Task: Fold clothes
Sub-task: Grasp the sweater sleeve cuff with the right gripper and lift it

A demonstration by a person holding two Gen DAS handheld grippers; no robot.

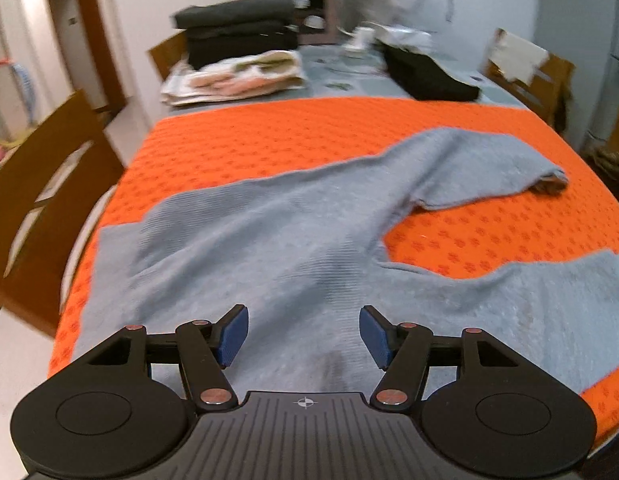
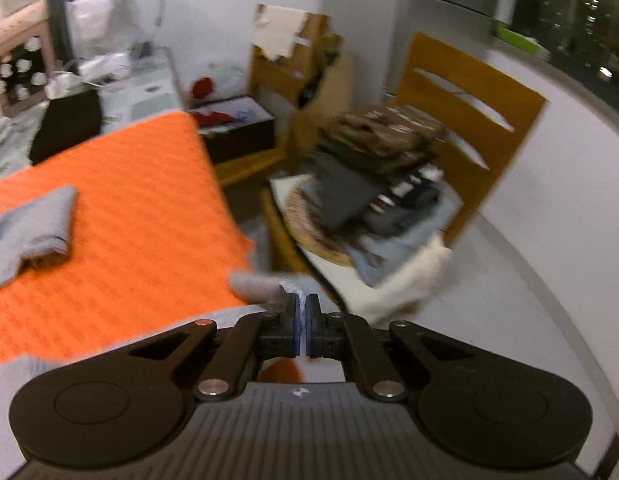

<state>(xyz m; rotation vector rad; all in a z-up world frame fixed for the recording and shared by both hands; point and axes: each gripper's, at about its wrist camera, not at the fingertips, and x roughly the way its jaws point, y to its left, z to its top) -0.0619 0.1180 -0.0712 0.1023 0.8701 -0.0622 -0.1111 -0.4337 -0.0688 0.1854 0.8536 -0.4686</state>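
Looking down the left gripper point(image 1: 303, 334), I saw its blue pads spread wide over the grey sweater point(image 1: 293, 248) with nothing between them. That sweater lay flat on the orange cloth point(image 1: 309, 136), one sleeve reaching toward the cloth's far right side. My right gripper point(image 2: 302, 322) was pressed together at the cloth's near right corner, pinching a grey sleeve end (blurred, but fabric showed above the pads). Folded dark clothes point(image 1: 237, 28) sat beyond the cloth's far edge.

Grey sweater point(image 1: 293, 240); orange cloth point(image 1: 309, 136), darker dotted pattern.
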